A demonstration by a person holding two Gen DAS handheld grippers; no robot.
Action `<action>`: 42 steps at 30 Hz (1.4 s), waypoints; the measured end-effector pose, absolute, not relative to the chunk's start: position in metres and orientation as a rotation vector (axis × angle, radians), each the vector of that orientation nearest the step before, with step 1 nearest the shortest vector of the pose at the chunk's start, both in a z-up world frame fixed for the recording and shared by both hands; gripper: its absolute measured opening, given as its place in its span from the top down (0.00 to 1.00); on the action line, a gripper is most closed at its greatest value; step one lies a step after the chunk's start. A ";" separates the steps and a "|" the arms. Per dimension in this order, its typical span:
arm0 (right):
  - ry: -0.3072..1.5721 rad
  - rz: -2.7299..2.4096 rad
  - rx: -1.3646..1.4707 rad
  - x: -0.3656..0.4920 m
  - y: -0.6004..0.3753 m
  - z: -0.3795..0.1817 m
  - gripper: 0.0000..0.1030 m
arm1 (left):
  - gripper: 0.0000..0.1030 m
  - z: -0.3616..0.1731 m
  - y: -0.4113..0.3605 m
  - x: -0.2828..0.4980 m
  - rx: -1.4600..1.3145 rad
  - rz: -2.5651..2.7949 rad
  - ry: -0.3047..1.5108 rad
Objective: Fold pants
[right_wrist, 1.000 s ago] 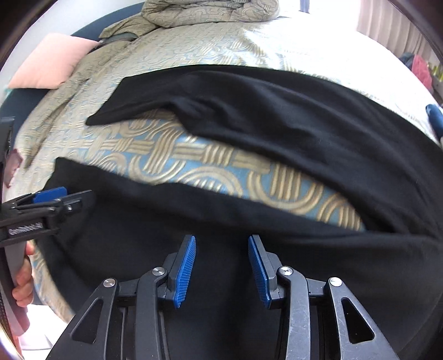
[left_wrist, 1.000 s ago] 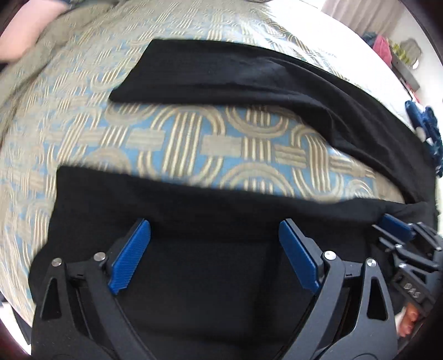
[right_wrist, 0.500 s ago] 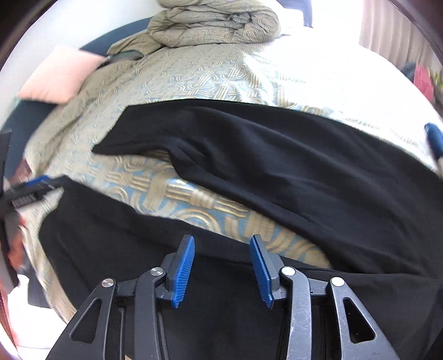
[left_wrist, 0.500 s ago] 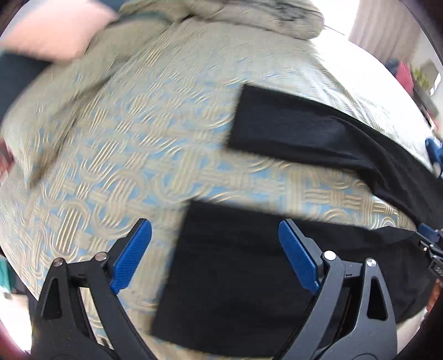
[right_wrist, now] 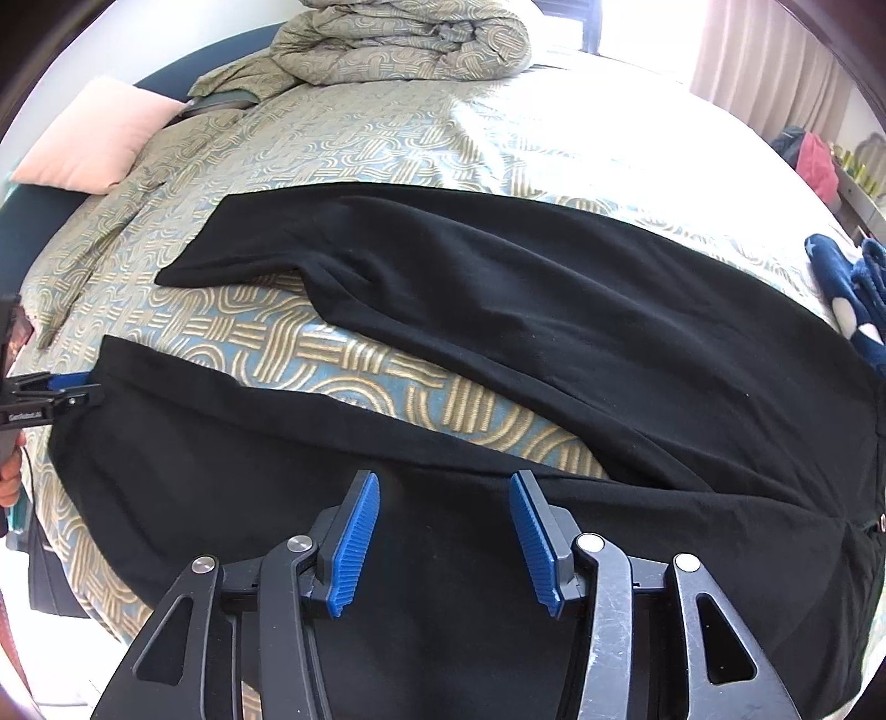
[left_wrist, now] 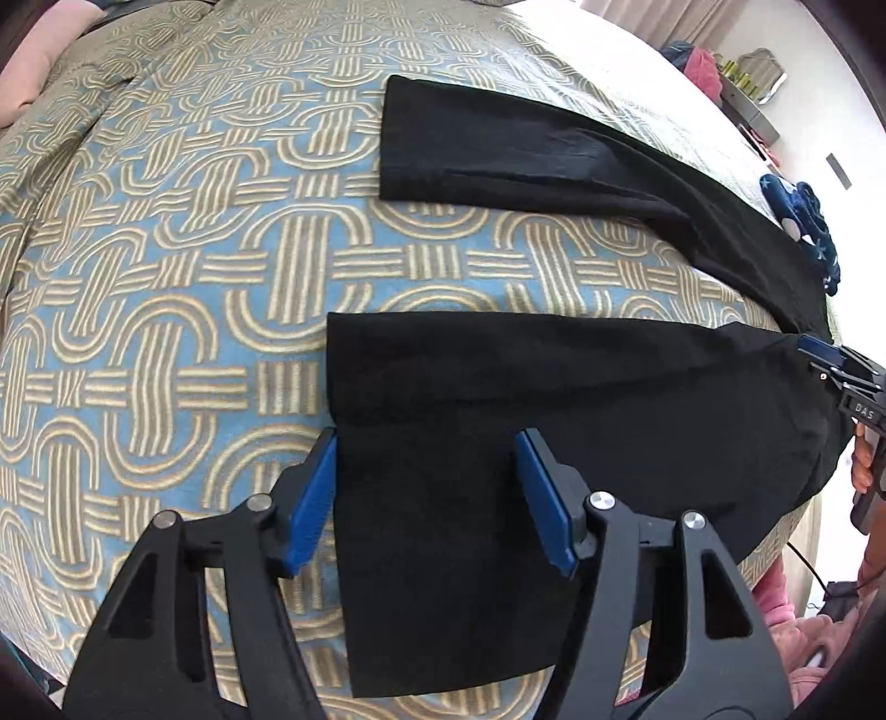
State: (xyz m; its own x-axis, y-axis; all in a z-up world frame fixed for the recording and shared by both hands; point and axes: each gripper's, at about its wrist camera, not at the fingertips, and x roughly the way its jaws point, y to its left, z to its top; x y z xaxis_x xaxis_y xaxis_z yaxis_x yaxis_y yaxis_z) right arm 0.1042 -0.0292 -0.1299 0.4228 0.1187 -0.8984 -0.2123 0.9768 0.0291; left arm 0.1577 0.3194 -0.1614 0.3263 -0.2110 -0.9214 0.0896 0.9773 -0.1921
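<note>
Black pants (right_wrist: 554, 310) lie spread on the patterned bedspread (left_wrist: 166, 332), legs apart and pointing left. In the left wrist view my left gripper (left_wrist: 429, 493) points down over the cuff end of the near leg (left_wrist: 443, 387). Its jaws are closing, the left pad (left_wrist: 315, 493) right at the hem's edge, and the cloth lies below and between them unpinched. In the right wrist view my right gripper (right_wrist: 443, 540) hovers over the upper part of the near leg (right_wrist: 277, 471). Its jaws are opening and hold nothing. Each gripper shows at the other view's edge, right gripper (left_wrist: 830, 360) and left gripper (right_wrist: 61, 387).
A rolled duvet (right_wrist: 404, 39) and a pink pillow (right_wrist: 94, 138) lie at the head of the bed. A blue starred garment (left_wrist: 814, 221) sits beyond the waistband. The bed's near edge drops off just below both grippers. Shelves stand at the far right.
My left gripper slid left along the near leg to its cuff, and its jaws narrowed. The right gripper lifted slightly off the cloth and its jaws widened.
</note>
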 end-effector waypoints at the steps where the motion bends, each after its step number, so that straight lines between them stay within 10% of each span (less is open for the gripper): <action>1: 1.122 0.204 -0.092 0.104 -0.029 -0.131 0.50 | 0.37 -0.162 0.319 0.158 -0.109 -0.198 1.225; 23: 1.172 0.184 -0.037 0.098 -0.035 -0.144 0.50 | 0.37 -0.136 0.300 0.171 -0.048 -0.221 1.183; 28: 1.175 0.175 -0.024 0.098 -0.038 -0.144 0.50 | 0.81 -0.151 0.289 0.183 -0.009 -0.241 1.261; 42: 1.130 0.213 -0.103 0.105 -0.033 -0.137 0.50 | 0.95 -0.133 0.337 0.229 -0.219 -0.063 1.205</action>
